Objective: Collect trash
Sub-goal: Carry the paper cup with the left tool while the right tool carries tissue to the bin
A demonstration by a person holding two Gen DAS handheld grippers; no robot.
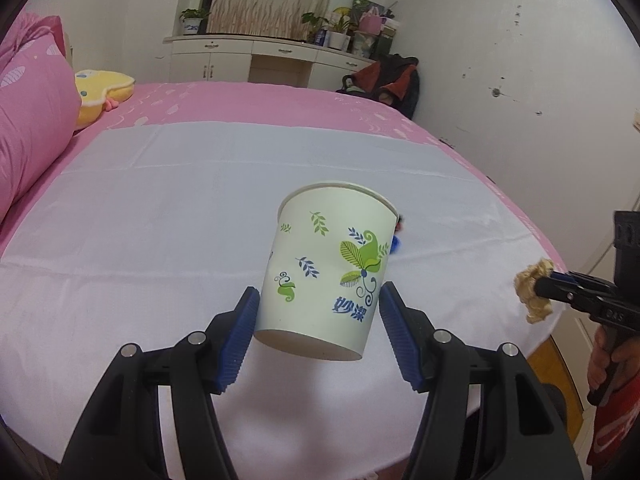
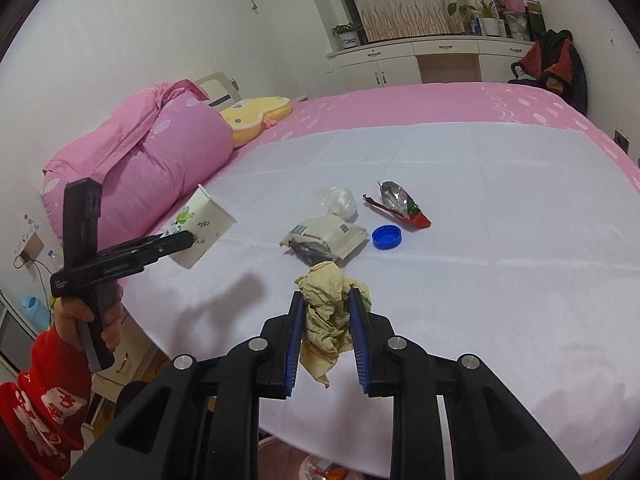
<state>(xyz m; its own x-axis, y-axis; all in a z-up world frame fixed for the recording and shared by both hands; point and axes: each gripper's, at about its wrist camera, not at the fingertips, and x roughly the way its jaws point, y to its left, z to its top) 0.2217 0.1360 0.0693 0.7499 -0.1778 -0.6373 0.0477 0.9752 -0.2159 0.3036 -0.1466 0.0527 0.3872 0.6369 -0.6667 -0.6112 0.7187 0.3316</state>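
Observation:
My left gripper (image 1: 318, 312) is shut on a white paper cup (image 1: 328, 268) with green and blue leaf prints, held upright above the white sheet; it also shows in the right wrist view (image 2: 200, 228), tilted. My right gripper (image 2: 325, 320) is shut on a crumpled tan paper wad (image 2: 328, 312), which also shows in the left wrist view (image 1: 534, 290). On the sheet lie a blue bottle cap (image 2: 386, 237), a red and silver wrapper (image 2: 400, 206), a white packet (image 2: 326, 240) and a clear plastic scrap (image 2: 338, 200).
The white sheet (image 2: 480, 280) covers a pink bed (image 2: 440, 100). A rolled pink quilt (image 2: 140, 168) and a yellow plush pillow (image 2: 256, 114) lie at the left. White cabinets (image 2: 420, 60) with plants stand at the far wall.

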